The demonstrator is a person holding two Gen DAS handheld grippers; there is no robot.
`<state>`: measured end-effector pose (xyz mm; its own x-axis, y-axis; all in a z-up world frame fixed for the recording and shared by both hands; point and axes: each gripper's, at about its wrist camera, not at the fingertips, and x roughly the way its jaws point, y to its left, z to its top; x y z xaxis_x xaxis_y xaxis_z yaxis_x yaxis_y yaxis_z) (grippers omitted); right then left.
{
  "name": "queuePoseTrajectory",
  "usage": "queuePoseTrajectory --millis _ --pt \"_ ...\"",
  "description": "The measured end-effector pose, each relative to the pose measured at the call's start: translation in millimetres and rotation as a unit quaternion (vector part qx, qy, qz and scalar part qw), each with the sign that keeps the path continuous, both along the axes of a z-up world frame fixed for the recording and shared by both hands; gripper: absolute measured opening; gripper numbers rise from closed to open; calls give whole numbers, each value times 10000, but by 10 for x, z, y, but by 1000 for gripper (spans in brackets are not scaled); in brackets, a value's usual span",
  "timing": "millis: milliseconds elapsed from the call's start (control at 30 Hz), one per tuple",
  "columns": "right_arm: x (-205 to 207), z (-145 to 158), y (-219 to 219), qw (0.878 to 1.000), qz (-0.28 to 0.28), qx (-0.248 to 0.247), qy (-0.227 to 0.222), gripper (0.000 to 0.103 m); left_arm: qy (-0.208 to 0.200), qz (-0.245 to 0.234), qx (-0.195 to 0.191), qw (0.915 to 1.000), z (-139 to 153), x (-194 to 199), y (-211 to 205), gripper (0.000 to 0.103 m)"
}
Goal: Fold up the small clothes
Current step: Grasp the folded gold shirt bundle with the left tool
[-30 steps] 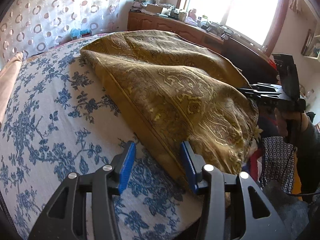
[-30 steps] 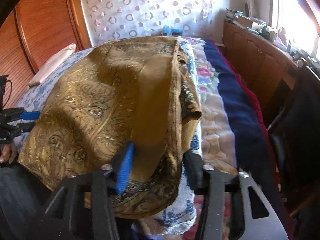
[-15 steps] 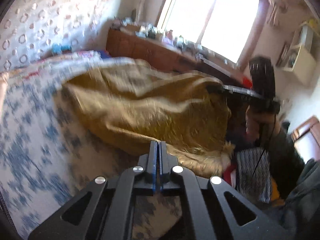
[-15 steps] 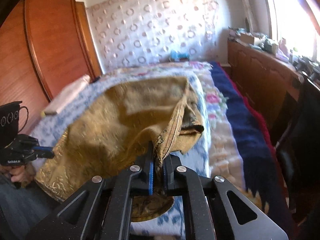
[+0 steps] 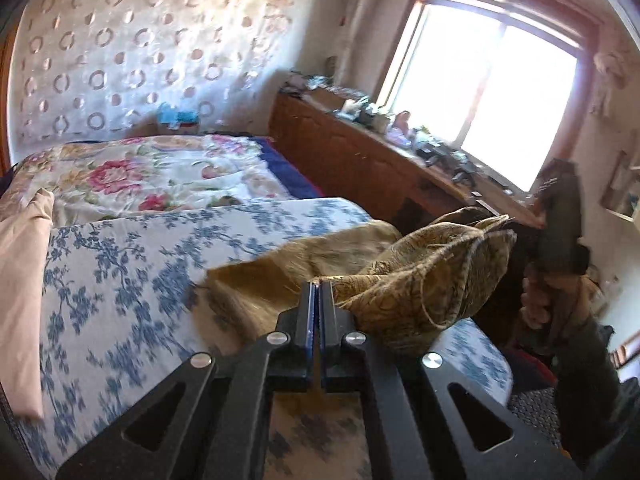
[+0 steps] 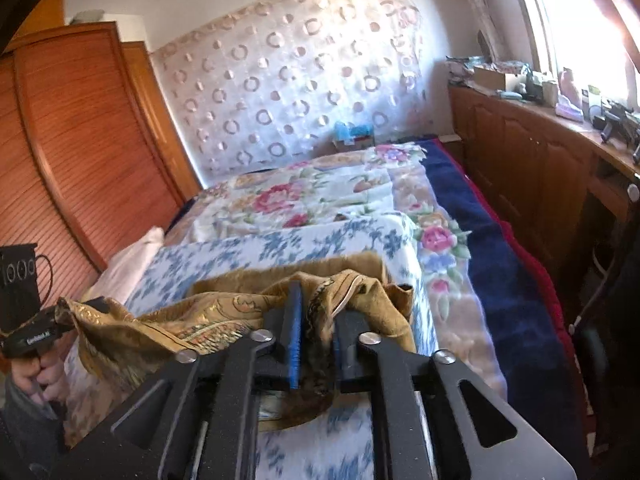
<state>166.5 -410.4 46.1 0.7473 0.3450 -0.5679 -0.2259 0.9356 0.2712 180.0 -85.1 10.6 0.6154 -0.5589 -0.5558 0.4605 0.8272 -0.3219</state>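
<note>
A gold paisley cloth point(image 5: 420, 280) hangs bunched between my two grippers above the blue-flowered sheet point(image 5: 120, 280). My left gripper point(image 5: 319, 292) is shut on one edge of the cloth. My right gripper point(image 6: 316, 312) is shut on the other edge, with a thick wad of cloth point(image 6: 360, 296) between its jaws. The far part of the cloth trails on the sheet. The right gripper shows at the right of the left wrist view point(image 5: 560, 220); the left gripper shows at the left of the right wrist view point(image 6: 36, 332).
A rose-patterned quilt point(image 6: 320, 192) with a navy border point(image 6: 492, 240) covers the far bed. A pink pillow point(image 5: 20, 280) lies at the left. A wooden cabinet point(image 6: 540, 152) with clutter runs under the window. A wooden wardrobe point(image 6: 72, 160) stands left.
Both grippers went from open to shut on the cloth's edges a second ago. Since then they have lifted and pulled the cloth back, so it is bunched and most of the sheet is uncovered.
</note>
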Motion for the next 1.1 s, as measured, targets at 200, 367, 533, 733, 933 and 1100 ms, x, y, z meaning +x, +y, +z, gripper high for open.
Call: queuePoseTrajectory --millis 200,367,533,733,933,1100 --pt "166 127 -67 9985 -183 -392 -338 58 195 255 266 9991 -230 468 3 0" --pt "226 -59 -33 9968 109 -739 -285 64 413 554 437 9967 -397 753 80 2" --pt "429 -406 66 9943 305 -1010 140 64 330 549 473 9968 -391 752 206 17" --pt "679 -613 126 9921 413 -1127 372 64 397 295 321 9983 -344 613 207 29" --pt "774 -686 160 9905 672 -1157 306 2 290 189 228 9991 -263 529 150 36" --pt "870 -716 17 9918 7 -1238 331 2 578 154 521 9968 -445 699 -7 38"
